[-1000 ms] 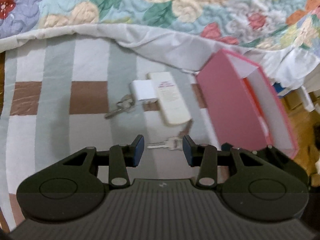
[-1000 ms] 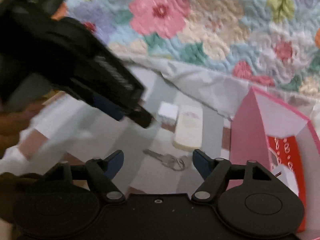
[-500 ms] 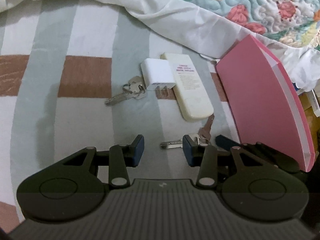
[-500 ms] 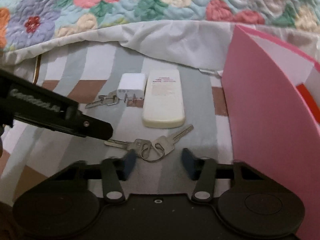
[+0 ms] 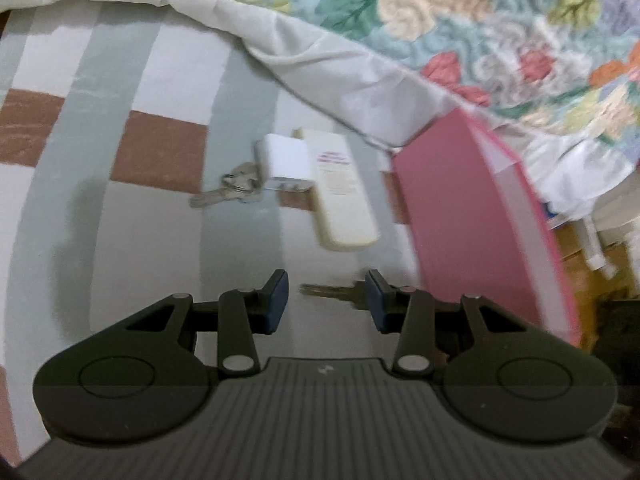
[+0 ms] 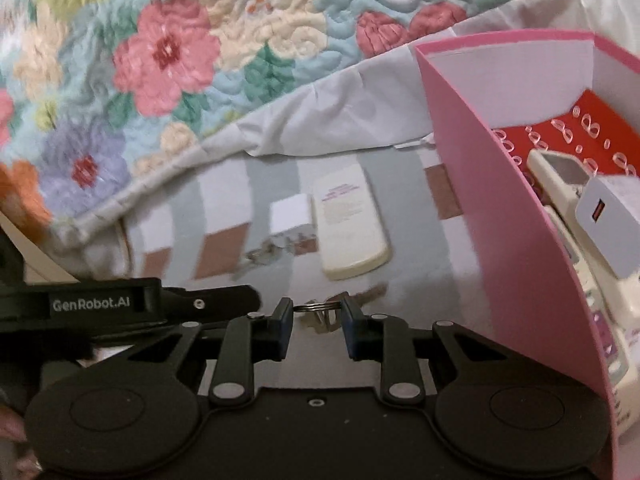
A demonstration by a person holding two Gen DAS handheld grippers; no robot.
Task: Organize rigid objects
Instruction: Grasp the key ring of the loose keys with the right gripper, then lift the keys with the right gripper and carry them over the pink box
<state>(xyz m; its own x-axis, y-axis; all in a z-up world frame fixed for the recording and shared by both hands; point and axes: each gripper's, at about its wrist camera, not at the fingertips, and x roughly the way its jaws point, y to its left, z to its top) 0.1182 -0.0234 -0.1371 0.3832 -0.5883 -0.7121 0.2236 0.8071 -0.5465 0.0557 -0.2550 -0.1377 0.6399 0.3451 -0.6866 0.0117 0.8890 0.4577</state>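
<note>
Your right tool (image 6: 316,314) clamps the key ring (image 6: 316,307) at lower centre, ready for the pink box (image 6: 500,208); left tool (image 5: 327,298) open, empty.

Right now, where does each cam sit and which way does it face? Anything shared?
Left wrist: on the left hand-held gripper, angled down at the striped sheet; own fingers only, part open, empty.
Right wrist: on the right hand-held gripper, angled down beside the pink box; own fingers shut on the key ring, left hand-held gripper at left.
Shared: white charger, cream remote, far keys, pink box.
</note>
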